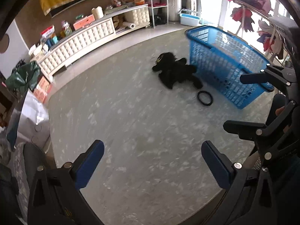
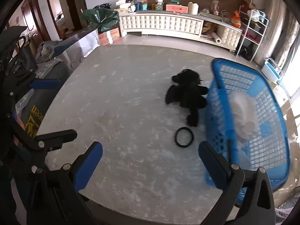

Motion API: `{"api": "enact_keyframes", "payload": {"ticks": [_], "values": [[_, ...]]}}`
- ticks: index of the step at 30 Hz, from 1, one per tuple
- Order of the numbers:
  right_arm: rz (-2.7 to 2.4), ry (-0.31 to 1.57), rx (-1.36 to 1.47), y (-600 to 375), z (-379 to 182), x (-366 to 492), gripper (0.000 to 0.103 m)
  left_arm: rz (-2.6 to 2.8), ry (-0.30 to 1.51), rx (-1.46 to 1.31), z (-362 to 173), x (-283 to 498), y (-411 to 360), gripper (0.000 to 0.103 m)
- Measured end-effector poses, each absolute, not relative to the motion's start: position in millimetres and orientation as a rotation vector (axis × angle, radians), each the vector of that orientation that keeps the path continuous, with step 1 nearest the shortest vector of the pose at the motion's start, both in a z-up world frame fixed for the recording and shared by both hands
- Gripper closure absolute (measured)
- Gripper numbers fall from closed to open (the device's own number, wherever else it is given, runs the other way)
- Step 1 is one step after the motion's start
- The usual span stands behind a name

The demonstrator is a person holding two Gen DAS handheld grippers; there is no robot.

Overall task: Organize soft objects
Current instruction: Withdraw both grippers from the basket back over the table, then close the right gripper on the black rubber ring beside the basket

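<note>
Black plush toy [image 1: 176, 71], lying flat on the pale marbled surface [image 1: 131, 127], its near limb touching the side of the blue plastic basket [image 1: 221, 61]. Judged by its shaggy pile and splayed limbs, the toy should be light, limp and easily squeezed, neither slippery nor fragile; the thick torso offers the fullest bite, whereas a limb held alone would let the body dangle. A black ring [image 1: 205, 97] lies just beside the toy's lower limb, apart from it; whether the ring is soft cannot be told. In the right wrist view the basket holds a white soft item [image 2: 243, 116], blurred.

Left tool [image 1: 152, 161]: blue-padded jaws set wide apart, holding nothing, poised over bare surface and well short of the toy, aimed toward it and the basket. Right tool [image 2: 150, 161]: jaws likewise spread and empty, its right finger [image 2: 211, 165] overlapping the basket's near corner in the picture; contact cannot be confirmed. Each tool shows at the edge of the other's view, the two held side by side above the near edge of the surface.
</note>
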State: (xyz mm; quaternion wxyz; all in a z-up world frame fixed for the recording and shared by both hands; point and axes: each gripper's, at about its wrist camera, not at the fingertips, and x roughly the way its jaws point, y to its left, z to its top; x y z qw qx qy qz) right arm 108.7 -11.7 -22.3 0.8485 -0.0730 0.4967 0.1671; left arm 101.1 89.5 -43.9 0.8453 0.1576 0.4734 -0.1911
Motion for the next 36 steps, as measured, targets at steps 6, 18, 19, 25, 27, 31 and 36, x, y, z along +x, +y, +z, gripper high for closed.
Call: {"api": "enact_keyframes", "payload": {"ticks": [6,18,19,25,27,31,36], "values": [[0.331,1.099,-0.151,1.5,-45.1,120.2,0.000,-0.385,1.050,0.265,-65.1,113.4,111.2,0.000],[0.213,1.212,-0.052,-13.1,-97.0,157.0,0.005,-0.401,1.137,0.213,-117.1,153.7,109.8,0.000],[0.207,1.221,-0.033,-16.0,-100.8,160.7,0.009,-0.406,1.140,0.215,-119.7,156.2,108.8,0.000],[0.186,1.244,-0.028,-15.4,-115.8,173.4,0.016,-0.441,1.135,0.231,-126.8,176.1,94.8,0.000],[0.186,1.247,-0.028,-16.1,-119.5,175.8,0.021,-0.447,1.132,0.234,-129.6,181.0,89.9,0.000],[0.185,1.267,-0.034,-17.4,-127.1,181.4,0.039,-0.460,1.142,0.235,-138.8,187.6,82.3,0.000],[0.177,1.257,-0.094,-14.5,-126.6,181.6,0.068,-0.470,1.147,0.228,-147.2,190.7,80.5,0.000]]}}
